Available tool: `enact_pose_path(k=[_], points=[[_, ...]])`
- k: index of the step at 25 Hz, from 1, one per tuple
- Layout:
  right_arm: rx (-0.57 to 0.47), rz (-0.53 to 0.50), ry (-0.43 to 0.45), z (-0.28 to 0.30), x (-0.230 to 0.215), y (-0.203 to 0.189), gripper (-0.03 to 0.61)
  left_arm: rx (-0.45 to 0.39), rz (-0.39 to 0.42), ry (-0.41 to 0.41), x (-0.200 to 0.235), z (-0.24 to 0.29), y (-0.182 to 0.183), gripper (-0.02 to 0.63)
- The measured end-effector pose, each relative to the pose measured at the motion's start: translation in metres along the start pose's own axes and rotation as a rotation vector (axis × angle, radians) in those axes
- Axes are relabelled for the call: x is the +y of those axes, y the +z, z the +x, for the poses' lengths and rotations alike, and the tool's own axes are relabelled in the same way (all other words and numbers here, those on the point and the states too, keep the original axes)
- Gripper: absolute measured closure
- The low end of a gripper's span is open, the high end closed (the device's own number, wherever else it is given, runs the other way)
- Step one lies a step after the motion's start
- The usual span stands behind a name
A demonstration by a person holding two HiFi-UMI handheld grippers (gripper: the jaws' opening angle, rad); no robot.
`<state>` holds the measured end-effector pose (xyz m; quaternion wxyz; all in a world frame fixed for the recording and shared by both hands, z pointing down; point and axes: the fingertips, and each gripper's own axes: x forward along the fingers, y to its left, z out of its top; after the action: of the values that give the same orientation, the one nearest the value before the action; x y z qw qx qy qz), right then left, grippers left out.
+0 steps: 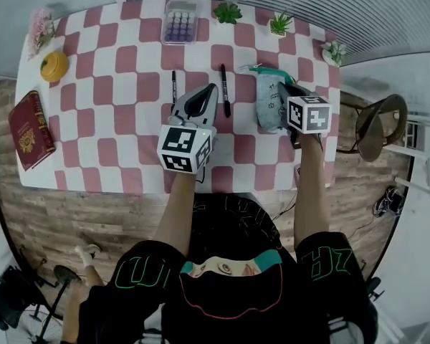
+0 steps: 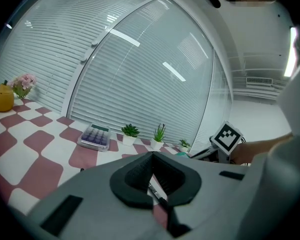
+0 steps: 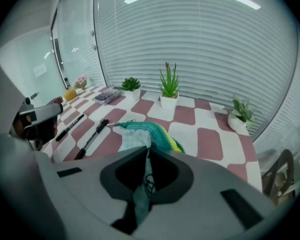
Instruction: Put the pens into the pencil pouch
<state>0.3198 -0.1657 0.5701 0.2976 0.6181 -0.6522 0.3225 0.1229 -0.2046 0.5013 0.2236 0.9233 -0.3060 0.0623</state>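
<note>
**Counter**: covered in a pink-and-white check and carried every item below.

**Pencil pouch**: pale grey fabric with a green and teal knitted edge. It lay on the right part of the counter. In the right gripper view its near fabric ran up into the jaws.

**Right hand-held gripper**: angled down over the pouch. Its jaws were clamped together on a fold of the pouch fabric.

**Left hand-held gripper**: held near mid-counter, close to level. Its jaws were fully closed with nothing between them.

**First pen**: black. It lay flat on the counter just left of the left hand-held gripper's jaws, outside the pouch.

**Second pen**: black. It lay flat between the left hand-held gripper and the pouch, also outside the pouch.

**Calculator**: at the far edge of the counter, with purple keys.

**Potted plants**: three small green ones in white pots stood along the far right edge.

**Pink flowers**: at the far left corner.

**Orange fruit-shaped object**: just beside the flowers.

**Red book**: lay closed at the left edge.
</note>
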Motion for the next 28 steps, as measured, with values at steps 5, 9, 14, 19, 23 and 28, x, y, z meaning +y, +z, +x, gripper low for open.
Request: enact_pose_path(k=[5, 9, 14, 19, 23, 28], points=[[-0.226, -0.036, 0.076, -0.037, 0.012, 0.029, 0.563, -0.025, -0.001, -0.004, -0.006, -0.002, 0.008, 0.617], [-0.364, -0.064, 0.114, -0.067, 0.014, 0.044, 0.563, -0.048, 0.024, 0.003, -0.015, -0.005, 0.018, 0.617], [-0.517, -0.058, 0.16, -0.107, 0.013, 0.061, 0.563, -0.103, 0.058, 0.031, -0.033, -0.015, 0.04, 0.617], [-0.682, -0.089, 0.221, -0.152, 0.019, 0.079, 0.563, -0.173, 0.101, 0.057, -0.052, -0.027, 0.067, 0.617], [-0.772, -0.133, 0.29, -0.181, 0.021, 0.087, 0.561, -0.227, 0.143, 0.071, -0.068, -0.037, 0.086, 0.617], [-0.829, -0.204, 0.451, -0.208, 0.042, 0.082, 0.561, -0.285, 0.185, 0.016, -0.096, -0.054, 0.097, 0.617]])
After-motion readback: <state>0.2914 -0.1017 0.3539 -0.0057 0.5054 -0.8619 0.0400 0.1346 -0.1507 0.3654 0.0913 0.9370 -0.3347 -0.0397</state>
